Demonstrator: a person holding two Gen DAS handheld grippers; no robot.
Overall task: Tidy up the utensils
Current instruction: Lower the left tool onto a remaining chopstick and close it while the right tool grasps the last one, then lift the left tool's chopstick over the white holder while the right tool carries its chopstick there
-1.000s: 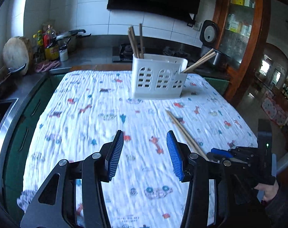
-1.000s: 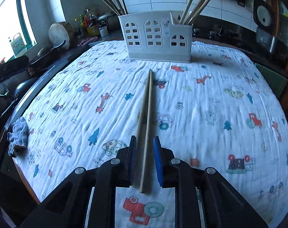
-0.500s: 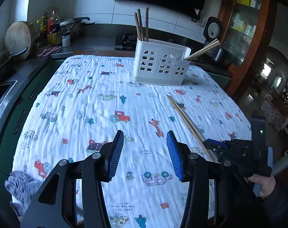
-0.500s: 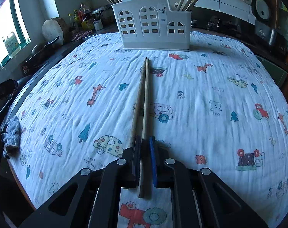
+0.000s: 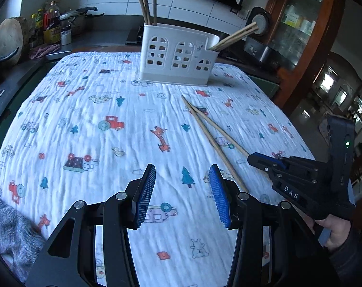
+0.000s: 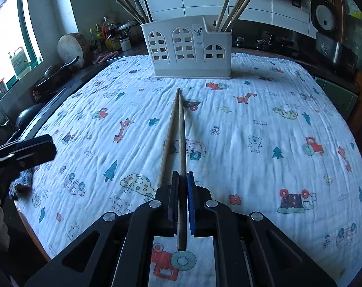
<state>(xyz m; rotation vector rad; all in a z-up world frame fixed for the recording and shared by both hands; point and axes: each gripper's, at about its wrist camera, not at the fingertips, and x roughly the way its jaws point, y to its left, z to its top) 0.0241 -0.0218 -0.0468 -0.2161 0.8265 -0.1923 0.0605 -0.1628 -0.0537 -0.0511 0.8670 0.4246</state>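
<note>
Two wooden chopsticks lie on the patterned cloth. My right gripper (image 6: 182,179) is shut on the right chopstick (image 6: 181,143), low over the cloth; it also shows in the left wrist view (image 5: 255,159). The other chopstick (image 6: 168,136) lies loose just left of it, with the far tips touching. My left gripper (image 5: 182,181) is open and empty, left of the chopsticks (image 5: 212,138). A white utensil holder (image 6: 189,50) stands at the far end of the cloth with several chopsticks in its left and right compartments; it also shows in the left wrist view (image 5: 178,58).
A grey cloth (image 5: 11,224) lies at the near left corner of the table. Counter at left holds a wooden block (image 6: 71,49), bottles (image 6: 104,33) and a pan (image 6: 59,71). A rice cooker (image 6: 324,21) and a cabinet (image 5: 300,24) stand at the right.
My right gripper closed on the right chopstick. The left gripper pulled back and rose, so more cloth shows. The chopsticks now spread apart at their near ends.
</note>
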